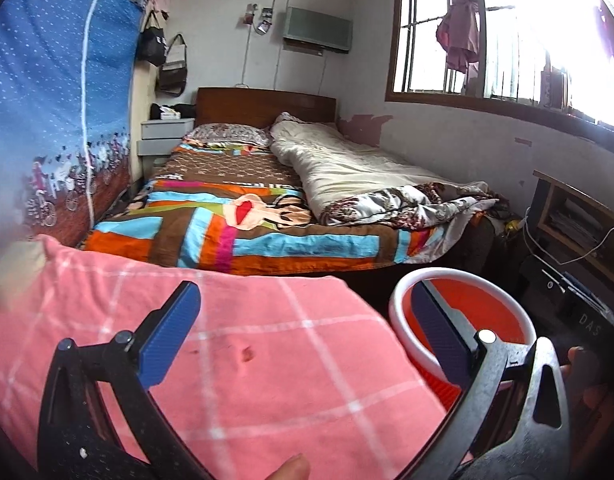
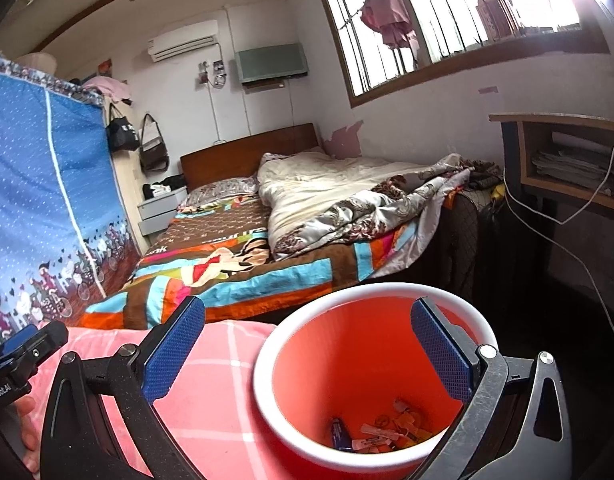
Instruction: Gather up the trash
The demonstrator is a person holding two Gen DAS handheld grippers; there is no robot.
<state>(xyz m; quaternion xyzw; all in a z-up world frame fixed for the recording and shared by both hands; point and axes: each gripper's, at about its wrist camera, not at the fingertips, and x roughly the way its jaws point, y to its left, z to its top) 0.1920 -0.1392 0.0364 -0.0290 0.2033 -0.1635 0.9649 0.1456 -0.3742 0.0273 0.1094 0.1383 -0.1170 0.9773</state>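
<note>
You're hovering both grippers wide open and empty, the right gripper [image 2: 307, 364] over the red bin [image 2: 371, 364] holding small wrappers [image 2: 383, 432], so next you're likely hunting more trash on the pink blanket [image 1: 267, 360] beneath your left gripper [image 1: 307, 340].

Both wrist views face bedward — sharing bin [image 1: 395, 304].

My left gripper [image 1: 307, 334] is held out level with its blue-padded fingers [image 1: 171, 334] spread wide and nothing between them. My thumb tip [image 1: 291, 468] shows at the bottom edge under it, and another fingertip [image 1: 579, 360] peeks past its right side. My right gripper [image 2: 307, 352] is spread just as wide and holds nothing. My left hand [image 2: 27, 424] and its tool show at the lower left of the right wrist view.
</note>
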